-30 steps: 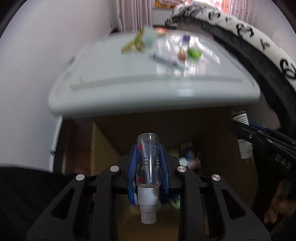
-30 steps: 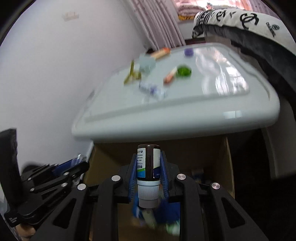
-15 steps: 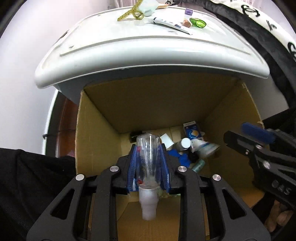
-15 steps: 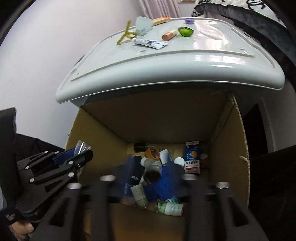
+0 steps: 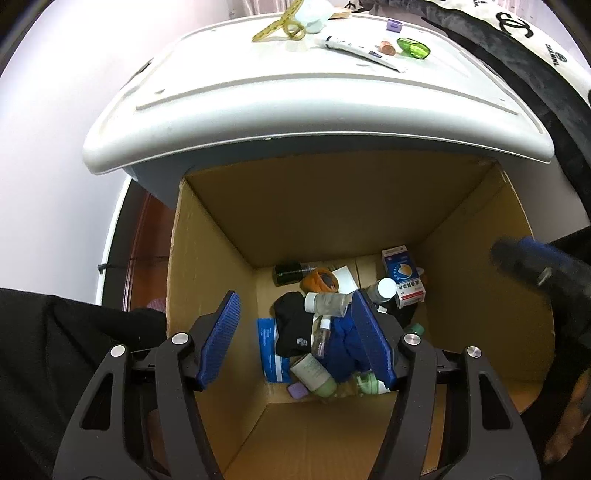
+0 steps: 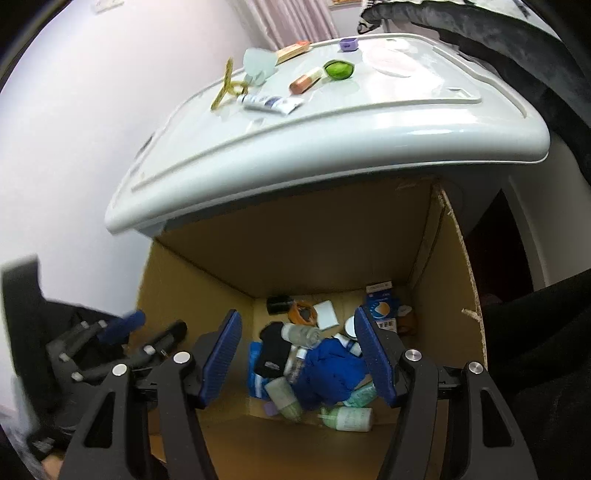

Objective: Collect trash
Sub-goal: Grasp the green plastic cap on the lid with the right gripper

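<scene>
L gripper (image 5: pixel 295 338) is held above the open cardboard box (image 5: pixel 207 280), jaws spread wide, nothing between the blue pads (image 5: pixel 221 334). R gripper (image 6: pixel 297 354) is held the same way over the same box, jaws wide apart, nothing gripped. In the L view the R gripper is seen blurred at the right edge; in the R view the L gripper is seen blurred at lower left.

Trash is piled on the box floor: clear small bottle (image 5: pixel 321 338) lies across black cloth (image 5: pixel 291 325) and blue cloth (image 5: pixel 343 350); frosted bottle w/ white cap (image 5: pixel 327 302) lies just behind it; pale green bottle (image 5: pixel 314 374) nearer the cam, small purple piece (image 5: pixel 297 390) beside it. Dark jar (image 5: pixel 290 273) and orange item (image 5: pixel 319 279) are at the back wall. Blue/white med carton (image 5: pixel 404 277) is at the back right corner, a white-capped bottle (image 5: pixel 384 290) touching it.

White lid-like surface (image 5: pixel 295 110) overhangs the box's far edge. Left on it: tube (image 5: pixel 364 53), green item (image 5: pixel 413 47), copper-colored stick (image 5: pixel 388 46), yellow strip (image 5: pixel 282 27), purple cap (image 5: pixel 393 25).
</scene>
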A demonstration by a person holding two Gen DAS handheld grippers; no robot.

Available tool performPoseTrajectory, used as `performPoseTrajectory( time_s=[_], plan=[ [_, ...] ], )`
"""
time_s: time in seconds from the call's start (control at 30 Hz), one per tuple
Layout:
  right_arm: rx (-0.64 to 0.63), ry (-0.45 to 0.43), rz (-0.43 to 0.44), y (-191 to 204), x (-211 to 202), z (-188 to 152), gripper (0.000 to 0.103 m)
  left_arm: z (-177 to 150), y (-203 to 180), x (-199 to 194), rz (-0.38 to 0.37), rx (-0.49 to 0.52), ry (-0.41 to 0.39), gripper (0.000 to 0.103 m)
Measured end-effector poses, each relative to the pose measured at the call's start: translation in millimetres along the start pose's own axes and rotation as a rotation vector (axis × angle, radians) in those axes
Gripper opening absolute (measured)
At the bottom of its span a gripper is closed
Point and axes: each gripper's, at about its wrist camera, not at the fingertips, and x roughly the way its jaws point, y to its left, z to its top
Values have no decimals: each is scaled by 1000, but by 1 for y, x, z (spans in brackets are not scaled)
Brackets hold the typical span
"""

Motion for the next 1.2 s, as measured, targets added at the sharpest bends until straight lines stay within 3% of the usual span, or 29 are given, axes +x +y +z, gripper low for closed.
performPoseTrajectory(
  time_s=[0.1,0.27,0.4,0.5,0.57,0.7,0.77,0.93,1.07,1.2],
  plan=[
    [20,-37,23,-6,-10,39,63,0,3,6,0,-21,18,62],
    [-84,-138,-103,-12,-3,140,63,-1,2,18,5,-30,55,62],
    [-128,-100,-164,-15,40,206,63,-3,0,23,18,-17,63,62],
    [-160,-82,-201,-9,69,232,63,-2,1,25,25,-18,68,63],
    [-184,-63,-236,-6,90,243,53,-1,3,26,29,-26,69,71],
    [-218,-52,-295,-6,115,250,46,0,8,30,22,-50,79,71],
    [-244,-55,-313,-2,120,255,36,1,9,32,20,-52,85,71],
    [-284,-77,-361,6,122,251,35,4,6,28,25,-38,66,71],
    [-209,-65,-262,-11,96,247,35,23,7,8,9,-37,11,71],
    [-137,-136,-123,-27,31,244,35,82,0,-7,-25,-75,-47,72]
  ],
)
